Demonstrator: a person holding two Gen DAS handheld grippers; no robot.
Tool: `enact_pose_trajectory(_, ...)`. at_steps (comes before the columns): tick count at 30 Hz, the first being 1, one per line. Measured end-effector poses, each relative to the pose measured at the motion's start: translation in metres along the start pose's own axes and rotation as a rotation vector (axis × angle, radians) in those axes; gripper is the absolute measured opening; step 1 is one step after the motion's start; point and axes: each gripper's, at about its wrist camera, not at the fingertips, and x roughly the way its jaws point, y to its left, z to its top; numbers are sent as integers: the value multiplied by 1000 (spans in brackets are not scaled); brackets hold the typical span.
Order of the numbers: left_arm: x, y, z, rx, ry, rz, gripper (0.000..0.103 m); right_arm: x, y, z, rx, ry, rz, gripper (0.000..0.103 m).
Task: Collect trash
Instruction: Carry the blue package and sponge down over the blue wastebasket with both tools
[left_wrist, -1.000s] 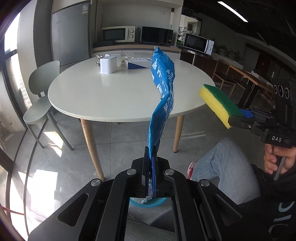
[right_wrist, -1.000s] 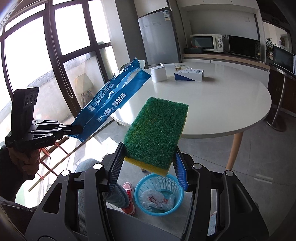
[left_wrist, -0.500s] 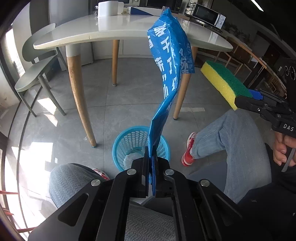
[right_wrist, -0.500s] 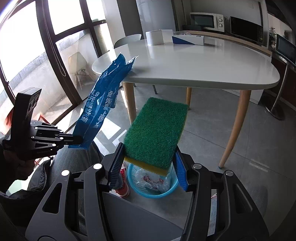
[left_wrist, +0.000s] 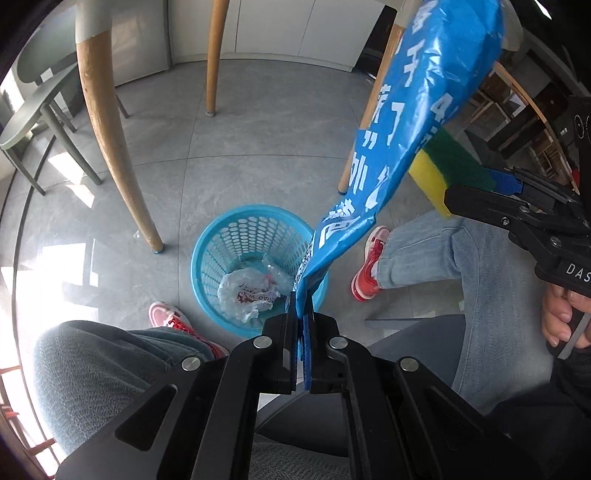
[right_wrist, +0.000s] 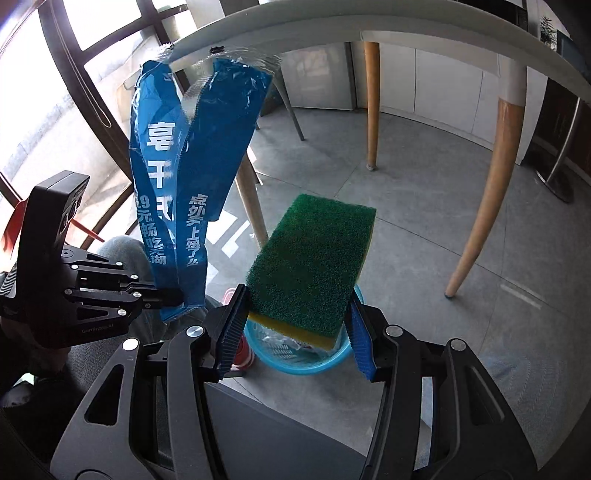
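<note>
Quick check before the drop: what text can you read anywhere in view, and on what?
"DAS", cut off at the frame edge: on the right gripper.
"点外卖上" and "9.9元畅吃": white print on the blue wrapper held by the left gripper; other characters creased, unclear.
Red print on the white bag in the blue basket: too small.

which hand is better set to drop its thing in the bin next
Left. The left gripper, shut on the blue wrapper, sits right over the blue basket; the right gripper holds a sponge.
</note>
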Motion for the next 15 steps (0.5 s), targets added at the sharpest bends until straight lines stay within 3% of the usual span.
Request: enact_pose_trajectory(15,100,38,23,-146,242,47,1,120,-20,10,43,213,27,48)
